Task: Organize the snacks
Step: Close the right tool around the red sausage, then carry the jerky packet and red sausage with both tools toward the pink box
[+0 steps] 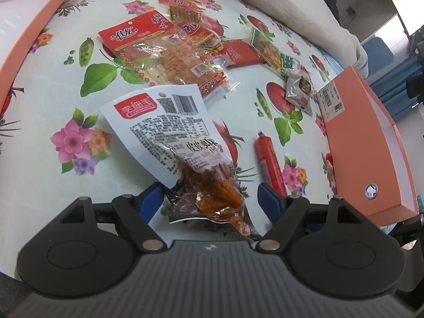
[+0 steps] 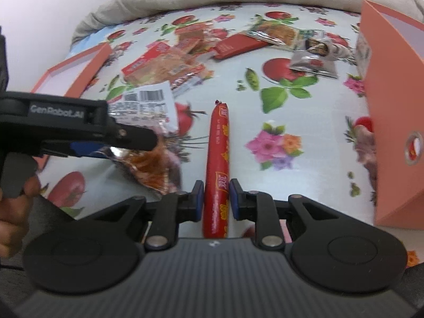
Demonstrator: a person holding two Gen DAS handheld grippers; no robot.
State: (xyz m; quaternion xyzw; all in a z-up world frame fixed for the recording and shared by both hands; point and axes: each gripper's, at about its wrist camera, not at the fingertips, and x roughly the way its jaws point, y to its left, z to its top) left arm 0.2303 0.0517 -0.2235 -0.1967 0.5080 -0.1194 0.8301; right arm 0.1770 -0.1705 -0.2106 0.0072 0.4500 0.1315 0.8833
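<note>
Red sausage (image 2: 218, 164) pinched in right hand-held gripper (image 2: 216, 198); left hand-held gripper (image 1: 212, 201) wide around spicy-strip packet (image 1: 182, 145); snack pile (image 1: 169, 50) unsorted, orange boxes (image 1: 371, 143) seemingly empty

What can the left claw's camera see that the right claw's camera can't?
Only the left wrist view shows the left claw from behind, jaws wide around the white spicy-strip packet, with no pad visibly pressing it.

Only the right wrist view shows the right claw with its jaws close around the red sausage, the left claw from the side, and a hand holding it.

Both show the sausage, the white packet, the pile of red snack packets, the silver sachet, the orange box and the flowery tablecloth.
</note>
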